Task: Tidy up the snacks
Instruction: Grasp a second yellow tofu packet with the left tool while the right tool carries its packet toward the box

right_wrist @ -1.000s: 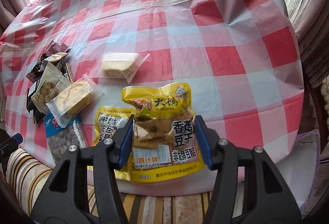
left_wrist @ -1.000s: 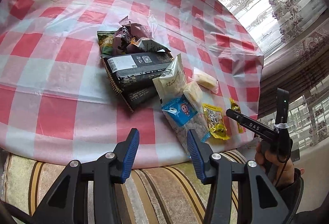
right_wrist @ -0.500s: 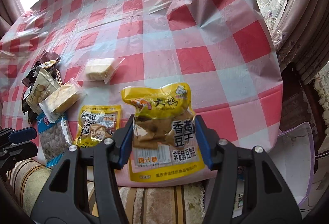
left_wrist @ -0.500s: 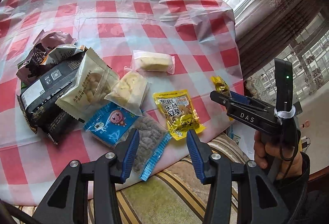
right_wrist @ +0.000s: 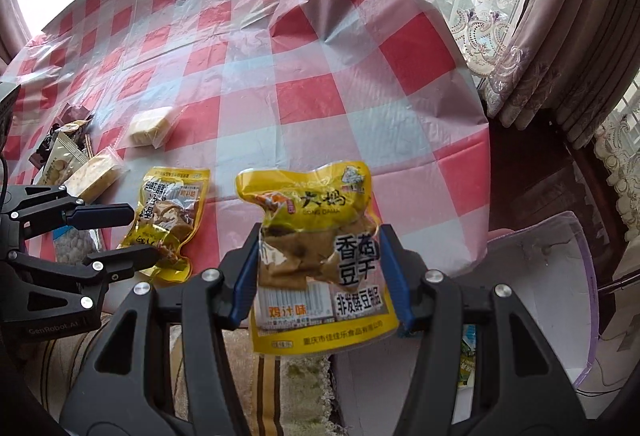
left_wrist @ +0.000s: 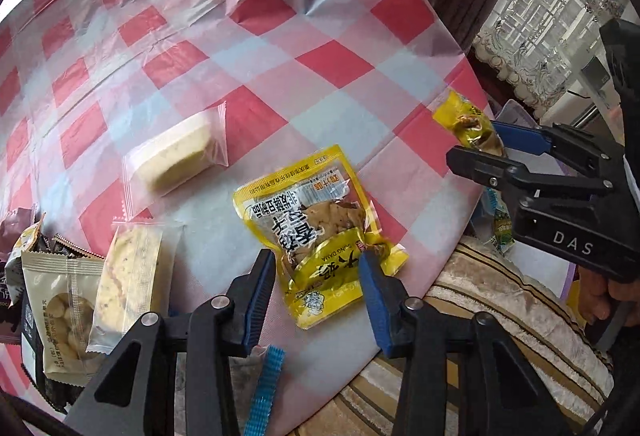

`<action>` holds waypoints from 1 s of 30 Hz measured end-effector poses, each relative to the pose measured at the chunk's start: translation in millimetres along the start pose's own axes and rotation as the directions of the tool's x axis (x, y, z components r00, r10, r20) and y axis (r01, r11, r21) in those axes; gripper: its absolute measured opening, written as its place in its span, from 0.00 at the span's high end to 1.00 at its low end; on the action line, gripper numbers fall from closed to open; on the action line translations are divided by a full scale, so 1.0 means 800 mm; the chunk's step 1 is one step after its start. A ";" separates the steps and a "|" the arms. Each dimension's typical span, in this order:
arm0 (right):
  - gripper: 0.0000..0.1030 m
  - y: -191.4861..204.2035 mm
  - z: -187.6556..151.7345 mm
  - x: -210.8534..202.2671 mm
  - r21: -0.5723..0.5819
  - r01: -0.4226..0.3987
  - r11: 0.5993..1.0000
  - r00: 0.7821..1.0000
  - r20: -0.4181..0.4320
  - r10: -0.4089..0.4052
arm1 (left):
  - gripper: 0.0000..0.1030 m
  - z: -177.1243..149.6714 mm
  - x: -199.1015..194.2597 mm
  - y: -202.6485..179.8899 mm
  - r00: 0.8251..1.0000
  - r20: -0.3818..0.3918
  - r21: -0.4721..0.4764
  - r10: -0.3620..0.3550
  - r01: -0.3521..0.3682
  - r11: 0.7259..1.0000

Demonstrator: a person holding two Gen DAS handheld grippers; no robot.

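A yellow pouch (left_wrist: 316, 220) lies flat near the front edge of the red-checked table (left_wrist: 280, 36). My left gripper (left_wrist: 316, 272) points down over it with the pouch's near end between the blue pads. Its jaws are closing, and a gap still shows at the left pad (left_wrist: 260, 296). My right gripper (right_wrist: 320, 236) is shut on a second yellow pouch (right_wrist: 316, 196) and holds it upright in the air past the table's front right edge. In the left wrist view the right gripper (left_wrist: 476, 142) and its pouch (left_wrist: 464, 116) show at the right.
Two clear-wrapped pale cakes (left_wrist: 176, 156) (left_wrist: 128, 276), a beige packet of round snacks (left_wrist: 64, 308) and dark packets (left_wrist: 12, 276) lie to the left. A white box with a lilac rim (right_wrist: 552, 276) stands below the table's right edge. A striped cushion (left_wrist: 480, 316) runs along the front.
My left gripper swung right from the snack pile to the yellow pouch, rolled, and its jaws narrowed. My right gripper carried its pouch right, off the table's edge.
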State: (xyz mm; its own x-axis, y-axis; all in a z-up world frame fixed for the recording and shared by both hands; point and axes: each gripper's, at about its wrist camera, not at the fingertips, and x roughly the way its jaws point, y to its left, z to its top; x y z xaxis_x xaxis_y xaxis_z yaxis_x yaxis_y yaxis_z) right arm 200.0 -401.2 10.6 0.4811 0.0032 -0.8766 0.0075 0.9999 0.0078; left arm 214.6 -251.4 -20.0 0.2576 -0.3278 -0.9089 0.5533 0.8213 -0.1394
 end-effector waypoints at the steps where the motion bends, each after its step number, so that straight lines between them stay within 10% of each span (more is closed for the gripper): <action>1: 0.43 -0.006 0.000 0.000 0.009 0.005 1.000 1.000 0.000 -0.005 | 0.71 0.007 0.006 -0.005 1.000 -0.002 0.009 -0.008 0.008 1.000; 16: 0.43 -0.050 0.008 0.003 0.071 0.043 0.997 0.999 0.018 -0.045 | 0.79 0.055 0.017 -0.029 0.985 0.086 -0.034 -0.152 0.155 0.987; 21: 0.43 -0.059 0.012 -0.002 0.080 0.082 0.993 0.996 0.040 -0.085 | 0.42 0.066 0.020 -0.009 0.984 0.131 -0.113 -0.120 0.135 0.984; 30: 0.43 -0.088 -0.006 -0.009 0.115 0.095 0.989 0.995 0.022 -0.098 | 0.32 0.108 0.059 -0.029 0.993 0.092 0.009 -0.070 0.070 0.998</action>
State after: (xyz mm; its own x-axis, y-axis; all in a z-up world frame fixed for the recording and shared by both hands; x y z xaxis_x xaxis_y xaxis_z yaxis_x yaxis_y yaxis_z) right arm 192.0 -471.2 13.8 0.4972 -0.0953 -0.8624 0.1538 0.9879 -0.0205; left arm 282.5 -326.0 -26.0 0.2899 -0.4264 -0.8568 0.5767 0.7923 -0.1992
